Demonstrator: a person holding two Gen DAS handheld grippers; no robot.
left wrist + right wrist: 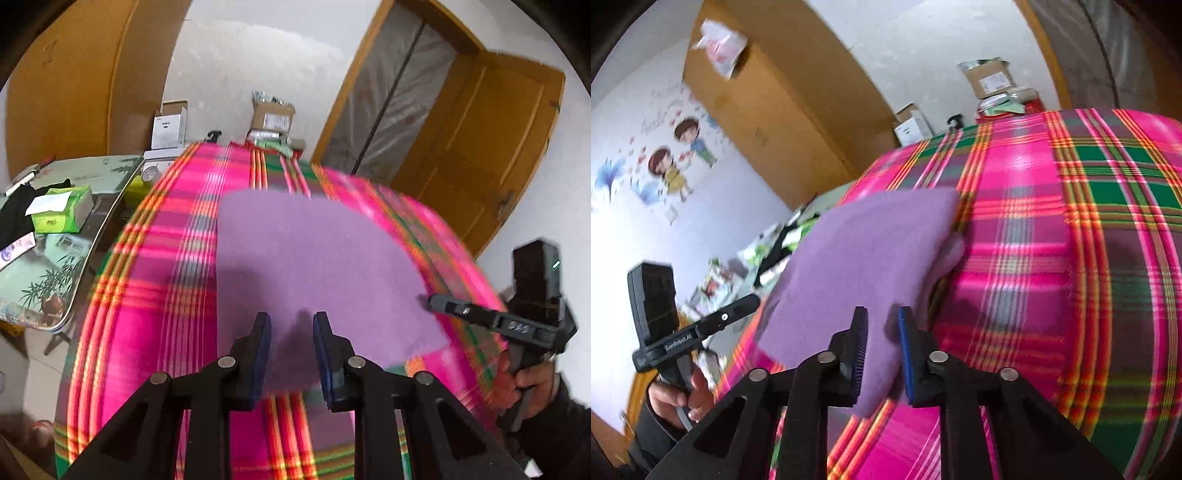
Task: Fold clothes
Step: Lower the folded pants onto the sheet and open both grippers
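Observation:
A folded purple cloth (314, 258) (864, 251) lies on a bed with a pink and green plaid cover (155, 277) (1052, 258). My left gripper (291, 328) stands open over the cloth's near edge; the cloth lies flat under the gap. In the right wrist view the left gripper (753, 301) points at the cloth's left side. My right gripper (882, 325) is at the cloth's near right corner. That corner fills the space between its blue pads, which seem to press on it. From the left wrist view the right gripper (428, 299) reaches in over the cloth's right edge.
A low side table (110, 173) left of the bed carries a green tissue box (62, 210) and dark clothing. Cardboard boxes (273, 114) and a white box (170, 125) stand past the bed's far end. A wooden door (480, 147) stands open on the right.

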